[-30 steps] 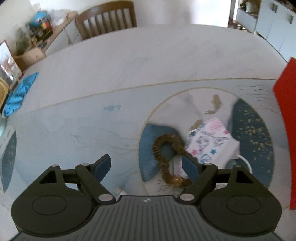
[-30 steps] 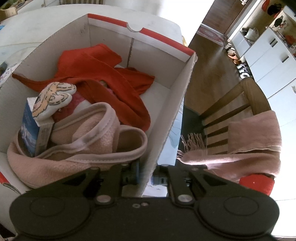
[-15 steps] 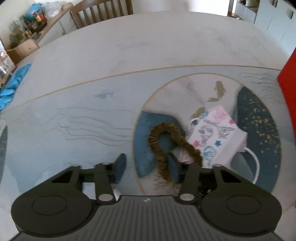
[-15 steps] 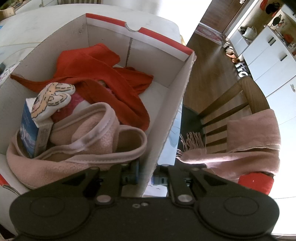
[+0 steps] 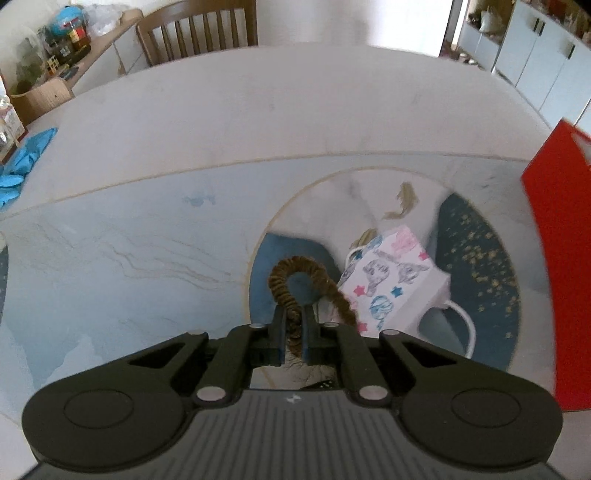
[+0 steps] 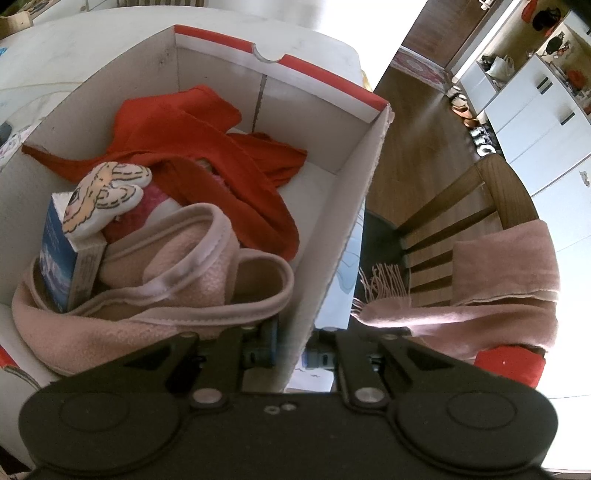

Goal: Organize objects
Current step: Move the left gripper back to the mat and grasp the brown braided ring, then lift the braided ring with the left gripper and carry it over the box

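In the left wrist view my left gripper (image 5: 293, 334) is shut on a brown hair scrunchie (image 5: 295, 280) that loops forward over the patterned tablecloth (image 5: 147, 240). A small white gift bag with pink and blue prints (image 5: 391, 284) lies just right of it. In the right wrist view my right gripper (image 6: 291, 347) is shut on the right wall of the red-rimmed cardboard box (image 6: 343, 236). The box holds a red cloth (image 6: 207, 136), a pink fleece garment (image 6: 173, 280), a blue carton (image 6: 59, 254) and a soft toy (image 6: 103, 195). The box's red side shows in the left wrist view (image 5: 557, 258).
A wooden chair (image 5: 199, 29) stands at the table's far side. Blue gloves (image 5: 22, 162) lie at the left edge. A second chair (image 6: 465, 221) draped with a pink scarf (image 6: 498, 288) stands right of the box, beyond the table edge.
My left gripper has closed from wide open onto the scrunchie and shifted slightly left over it. My right gripper has kept its hold on the box wall.
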